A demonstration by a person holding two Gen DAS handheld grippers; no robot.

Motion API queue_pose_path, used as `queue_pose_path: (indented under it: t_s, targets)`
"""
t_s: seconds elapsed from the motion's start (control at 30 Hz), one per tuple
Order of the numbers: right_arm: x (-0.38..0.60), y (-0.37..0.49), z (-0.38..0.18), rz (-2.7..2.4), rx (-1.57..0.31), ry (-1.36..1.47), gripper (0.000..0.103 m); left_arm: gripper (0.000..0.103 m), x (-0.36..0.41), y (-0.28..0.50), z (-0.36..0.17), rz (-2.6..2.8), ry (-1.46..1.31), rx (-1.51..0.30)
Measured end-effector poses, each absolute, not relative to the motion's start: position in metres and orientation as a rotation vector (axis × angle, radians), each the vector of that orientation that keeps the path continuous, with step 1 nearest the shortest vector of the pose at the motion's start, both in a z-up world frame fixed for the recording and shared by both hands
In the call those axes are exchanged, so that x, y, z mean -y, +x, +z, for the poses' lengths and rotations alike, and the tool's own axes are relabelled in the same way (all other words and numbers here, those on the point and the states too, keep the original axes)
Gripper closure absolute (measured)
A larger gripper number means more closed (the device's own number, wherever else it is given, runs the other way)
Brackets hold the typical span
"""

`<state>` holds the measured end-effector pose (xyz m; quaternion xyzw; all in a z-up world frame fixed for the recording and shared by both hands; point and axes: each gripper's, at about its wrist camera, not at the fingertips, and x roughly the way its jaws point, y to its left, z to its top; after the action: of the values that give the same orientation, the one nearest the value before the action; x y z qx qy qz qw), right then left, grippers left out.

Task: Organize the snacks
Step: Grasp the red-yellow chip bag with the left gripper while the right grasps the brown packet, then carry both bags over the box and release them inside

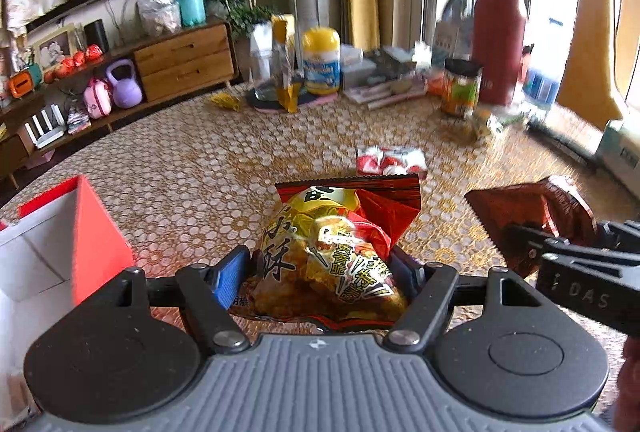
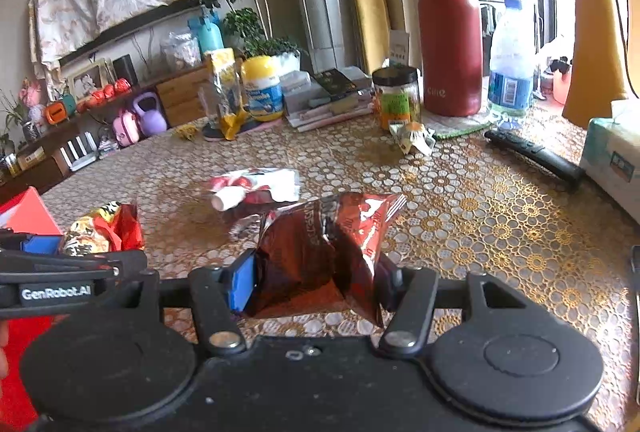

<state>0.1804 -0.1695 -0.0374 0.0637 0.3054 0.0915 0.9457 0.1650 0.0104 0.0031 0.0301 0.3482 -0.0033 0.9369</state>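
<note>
Over the patterned table (image 2: 480, 200), your left tool (image 1: 320, 268) pinches a gold-and-red snack bag (image 1: 324, 252) beside the red-and-white box (image 1: 100, 232), your right tool (image 2: 316, 276) pinches a dark-red snack packet (image 2: 320, 244); lower each squarely in.

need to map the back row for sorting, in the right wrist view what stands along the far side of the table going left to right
yellow foil pouch → yellow-lidded tub → stack of books → black-lidded jar → red thermos → clear water bottle
</note>
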Motion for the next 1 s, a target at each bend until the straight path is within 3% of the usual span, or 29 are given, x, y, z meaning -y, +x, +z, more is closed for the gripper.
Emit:
queue_pose_path:
  t_s: [0.4, 1.0]
  targets:
    - [0.156, 0.138, -0.005, 0.244, -0.549, 0.115, 0.045, 0.030, -0.042, 0.095, 0.047, 0.054, -0.032, -0.577]
    - [0.072, 0.093, 0.027, 0.512, -0.483, 0.039, 0.046, 0.030, -0.125, 0.028, 0.057, 0.281, -0.121, -0.487]
